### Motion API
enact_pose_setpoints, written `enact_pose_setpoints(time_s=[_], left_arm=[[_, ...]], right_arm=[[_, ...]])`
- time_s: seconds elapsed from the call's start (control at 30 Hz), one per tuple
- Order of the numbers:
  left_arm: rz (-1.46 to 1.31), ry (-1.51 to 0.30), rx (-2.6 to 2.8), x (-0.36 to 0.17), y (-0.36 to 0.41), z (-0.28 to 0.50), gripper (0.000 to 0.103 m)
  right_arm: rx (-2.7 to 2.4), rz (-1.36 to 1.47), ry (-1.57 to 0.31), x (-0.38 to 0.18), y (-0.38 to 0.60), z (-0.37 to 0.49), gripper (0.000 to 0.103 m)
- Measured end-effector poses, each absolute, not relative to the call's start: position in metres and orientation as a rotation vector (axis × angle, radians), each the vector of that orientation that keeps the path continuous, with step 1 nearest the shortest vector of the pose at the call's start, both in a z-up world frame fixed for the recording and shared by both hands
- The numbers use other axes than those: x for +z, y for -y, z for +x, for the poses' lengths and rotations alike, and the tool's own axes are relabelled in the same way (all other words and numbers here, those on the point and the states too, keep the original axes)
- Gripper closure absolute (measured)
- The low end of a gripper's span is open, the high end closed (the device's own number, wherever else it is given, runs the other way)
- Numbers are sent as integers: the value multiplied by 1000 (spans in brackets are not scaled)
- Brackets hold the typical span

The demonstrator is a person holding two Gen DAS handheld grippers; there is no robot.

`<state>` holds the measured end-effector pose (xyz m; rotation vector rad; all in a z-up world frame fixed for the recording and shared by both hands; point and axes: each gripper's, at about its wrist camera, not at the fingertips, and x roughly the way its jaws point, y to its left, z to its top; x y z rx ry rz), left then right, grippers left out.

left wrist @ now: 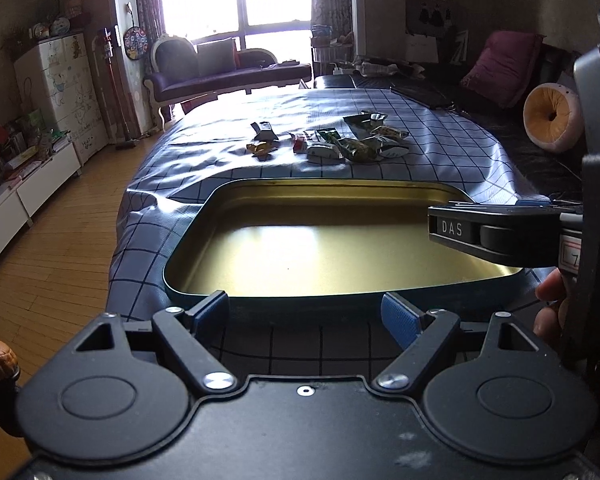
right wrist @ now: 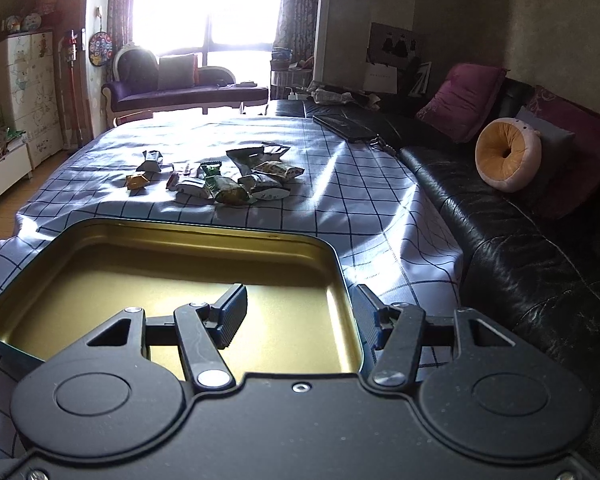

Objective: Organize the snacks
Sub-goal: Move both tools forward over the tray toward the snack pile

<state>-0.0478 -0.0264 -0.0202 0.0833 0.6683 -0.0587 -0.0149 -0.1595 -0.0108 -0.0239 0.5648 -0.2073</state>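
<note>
An open tin box (left wrist: 204,216) with a gold inside sits on the checked tablecloth at the near end; it also shows in the right wrist view (right wrist: 332,256). The box holds nothing. Several wrapped snacks (left wrist: 340,142) lie in a loose pile farther along the table, seen in the right wrist view (right wrist: 228,180) too. My left gripper (left wrist: 306,314) is open and empty just before the box's near rim. My right gripper (right wrist: 300,316) is open, its jaws astride the box's right wall, one finger inside and one outside. It enters the left wrist view (left wrist: 496,232) from the right.
A black leather sofa (right wrist: 520,216) with purple cushions and a round orange cushion (right wrist: 504,154) runs along the table's right side. A dark flat device (right wrist: 344,126) lies at the table's far right. Wooden floor (left wrist: 60,240) and white cabinets are on the left.
</note>
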Motion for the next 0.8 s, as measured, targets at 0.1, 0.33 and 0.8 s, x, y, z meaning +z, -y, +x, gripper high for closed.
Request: enact_pose_setpoints(time_s=[0.1, 0.33, 0.8], left_arm=[[52, -704, -62, -25, 21, -43, 16], [35, -743, -51, -30, 15, -38, 16], [4, -679, -128, -7, 12, -20, 26]], right_arm=[[-203, -14, -580, -13, 162, -13, 42], [-165, 8, -626, -16, 163, -11, 42], [-90, 34, -590, -3, 169, -9, 42]])
